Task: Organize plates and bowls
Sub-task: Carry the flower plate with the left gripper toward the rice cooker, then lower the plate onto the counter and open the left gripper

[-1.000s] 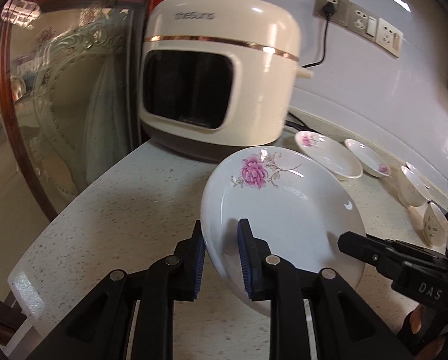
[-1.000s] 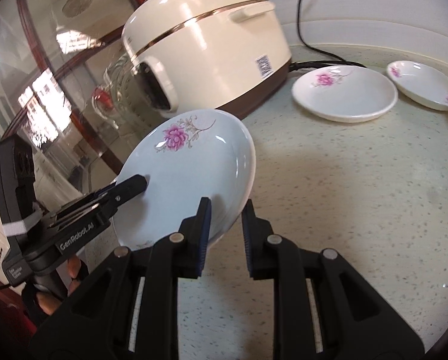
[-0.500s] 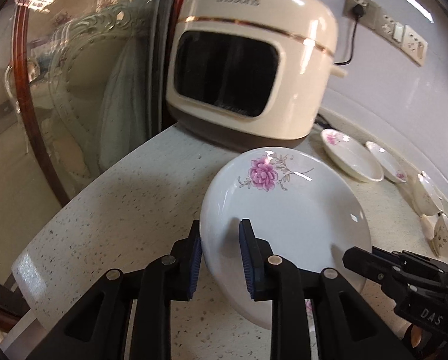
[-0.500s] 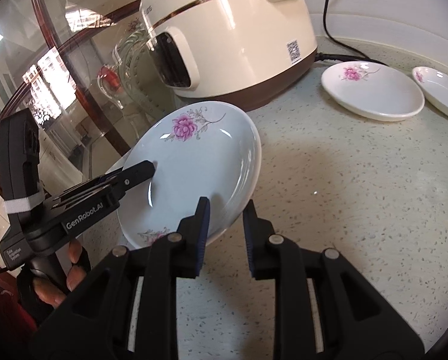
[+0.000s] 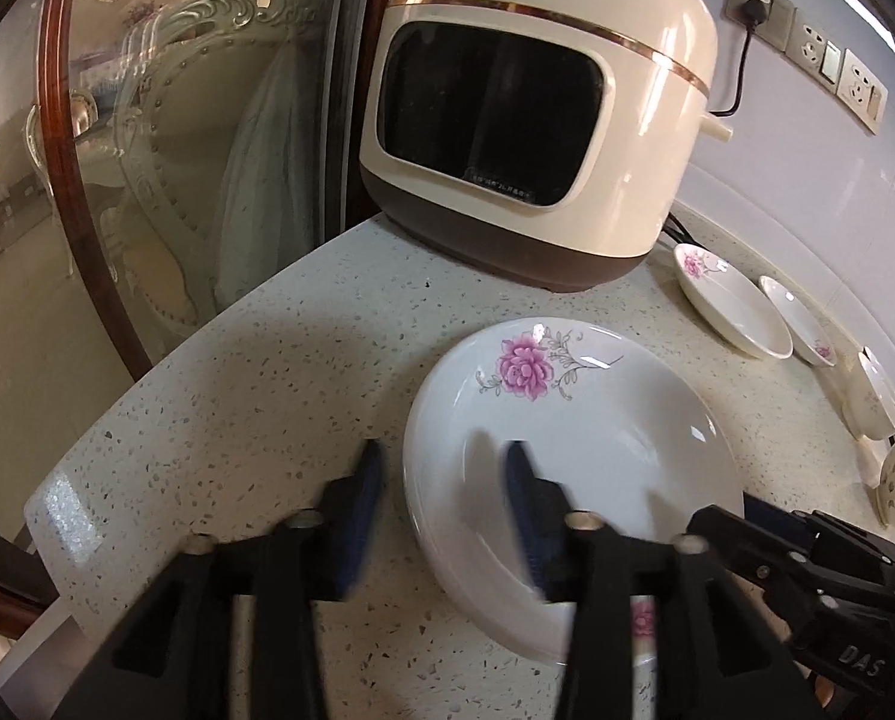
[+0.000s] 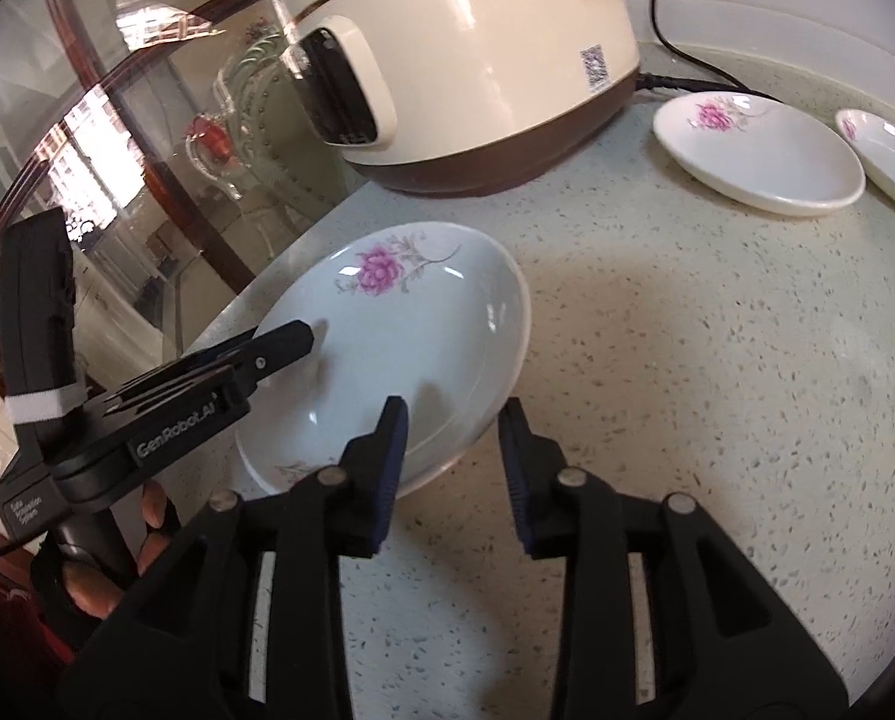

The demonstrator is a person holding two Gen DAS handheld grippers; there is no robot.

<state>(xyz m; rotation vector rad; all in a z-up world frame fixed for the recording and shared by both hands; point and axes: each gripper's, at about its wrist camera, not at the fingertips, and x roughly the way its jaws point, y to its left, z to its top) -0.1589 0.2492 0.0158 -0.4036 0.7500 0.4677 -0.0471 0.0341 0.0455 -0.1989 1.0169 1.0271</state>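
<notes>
Left wrist view: left gripper [image 5: 441,480] jaws spread, straddling near rim of floral plate [image 5: 573,420], no grip. Right gripper [image 6: 450,441] likewise parted over opposite rim. Plate rests on counter [image 6: 717,360] before rice cooker [image 5: 537,114]. Judged step: plate set down, release. Next: fetch second plate [image 6: 759,156] beyond, stack.

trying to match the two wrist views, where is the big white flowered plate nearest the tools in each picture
Left wrist view: the large white ceramic plate with a pink flower lies lower centre-right, flat on the counter.
Right wrist view: the same plate is centre-left.
Shared landmark: the cream and brown rice cooker stands behind it in both views.
</notes>
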